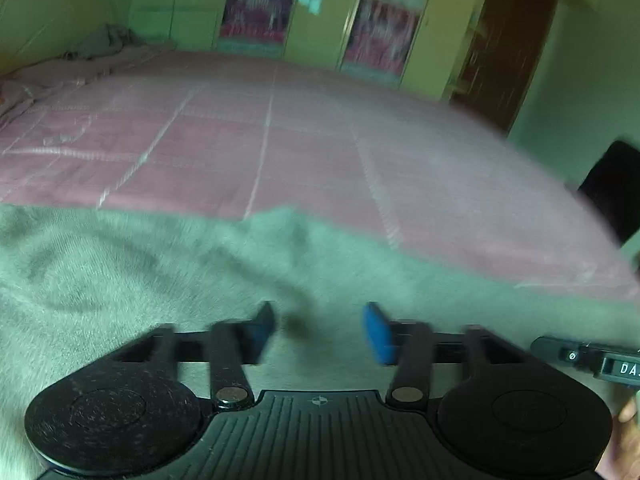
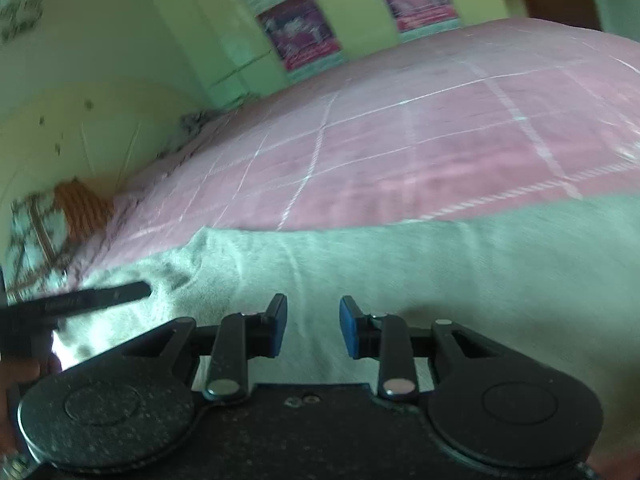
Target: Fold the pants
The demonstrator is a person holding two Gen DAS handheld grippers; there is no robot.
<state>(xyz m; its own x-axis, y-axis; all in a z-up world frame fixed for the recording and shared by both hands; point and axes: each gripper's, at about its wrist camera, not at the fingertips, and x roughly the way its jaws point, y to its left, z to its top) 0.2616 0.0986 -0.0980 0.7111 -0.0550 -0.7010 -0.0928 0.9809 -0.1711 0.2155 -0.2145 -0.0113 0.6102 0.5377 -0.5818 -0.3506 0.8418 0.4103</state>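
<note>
both open over the grey pants (image 1: 120,264) spread on the pink bedspread (image 1: 280,132), left gripper (image 1: 320,328) wider, right gripper (image 2: 313,326) narrower, nothing pinched, cloth just beyond the pads, seemingly ready for another fold.

Ahead of me the pink bed (image 1: 280,140) lies wide and bare past the grey pants (image 1: 120,272), plenty of room fwd. Far end blocked by green wardrobe (image 1: 324,20). Other gripper's arm (image 2: 80,300) crowds my R gripper's left side.
</note>
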